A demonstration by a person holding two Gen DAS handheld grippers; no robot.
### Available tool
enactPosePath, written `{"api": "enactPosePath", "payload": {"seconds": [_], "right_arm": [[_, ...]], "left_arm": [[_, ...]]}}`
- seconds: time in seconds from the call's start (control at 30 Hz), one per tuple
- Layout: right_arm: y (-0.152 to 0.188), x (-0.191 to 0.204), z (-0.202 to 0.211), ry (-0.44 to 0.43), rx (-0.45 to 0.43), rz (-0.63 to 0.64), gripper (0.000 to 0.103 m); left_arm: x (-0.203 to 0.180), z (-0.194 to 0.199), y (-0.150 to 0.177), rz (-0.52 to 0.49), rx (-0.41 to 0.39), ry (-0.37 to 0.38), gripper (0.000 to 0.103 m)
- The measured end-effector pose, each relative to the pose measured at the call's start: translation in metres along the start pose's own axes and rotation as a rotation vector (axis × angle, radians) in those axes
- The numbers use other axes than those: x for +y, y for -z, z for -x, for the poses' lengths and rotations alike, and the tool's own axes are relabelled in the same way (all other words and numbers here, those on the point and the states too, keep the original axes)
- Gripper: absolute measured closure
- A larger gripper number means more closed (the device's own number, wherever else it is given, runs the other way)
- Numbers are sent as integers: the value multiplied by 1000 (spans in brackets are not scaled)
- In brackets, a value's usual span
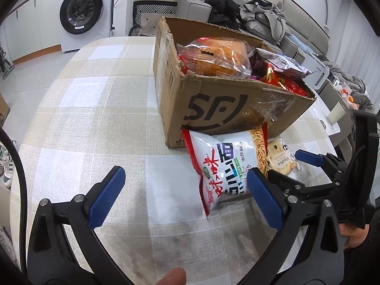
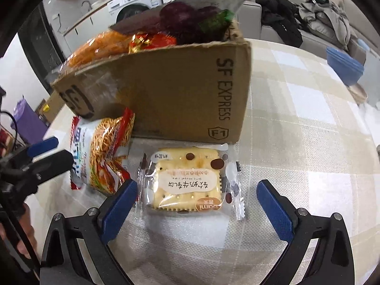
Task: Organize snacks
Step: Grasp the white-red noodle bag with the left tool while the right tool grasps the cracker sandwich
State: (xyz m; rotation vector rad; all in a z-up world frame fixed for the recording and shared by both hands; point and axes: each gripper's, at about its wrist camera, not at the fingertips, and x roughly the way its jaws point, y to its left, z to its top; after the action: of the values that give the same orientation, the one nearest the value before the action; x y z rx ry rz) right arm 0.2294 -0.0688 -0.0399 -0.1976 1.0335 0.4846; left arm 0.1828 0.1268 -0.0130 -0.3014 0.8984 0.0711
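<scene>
Snacks first: the cracker packet (image 2: pixel 190 180) lies flat on the table (image 2: pixel 308 142) between my spread right tongs (image 2: pixel 194 204), light, brittle, slippery wrap; I'd pinch its crimped edges. The noodle bag (image 1: pixel 223 166) leans on the box (image 1: pixel 213 104), just beyond my left tongs (image 1: pixel 185 197), also released.

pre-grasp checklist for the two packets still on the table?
1. Right tool open around the cracker packet: ok.
2. Left tool open, lined up on the noodle snack bag: not ok, bag sits to its right side.
3. Packets free of each other: cannot tell, edges look close.
4. Room in the cardboard box: not ok, snacks heap above the rim.
5. Tablecloth beside the packets free: ok.
</scene>
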Motion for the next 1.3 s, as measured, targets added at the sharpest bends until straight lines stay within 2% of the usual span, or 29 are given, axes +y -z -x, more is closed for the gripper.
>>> {"api": "enactPosePath", "payload": {"seconds": [0.13,0.23,0.3,0.37,0.43,0.6,1.0,1.3], "right_arm": [[3,10,-5,58,2,61,1],[5,12,-5,58,-7,71,4],[8,11,-1,50,-28,77,21],[14,12,5,44,-38,64,26],[18,9,8,44,-53,61,38],[23,3,15,28,-64,46,44],[29,-20,31,4,-97,-7,44],[26,-26,27,-2,-93,-18,44]], "left_arm": [[0,0,1,-3,-1,-3,1],[1,0,1,1,1,-5,1],[2,1,1,2,1,-7,1],[1,1,1,4,0,-6,1],[0,1,1,2,0,-3,1],[-6,-1,1,-13,5,1,1],[-33,-16,-4,-39,39,20,1],[-62,-42,-8,-34,81,-45,1]]}}
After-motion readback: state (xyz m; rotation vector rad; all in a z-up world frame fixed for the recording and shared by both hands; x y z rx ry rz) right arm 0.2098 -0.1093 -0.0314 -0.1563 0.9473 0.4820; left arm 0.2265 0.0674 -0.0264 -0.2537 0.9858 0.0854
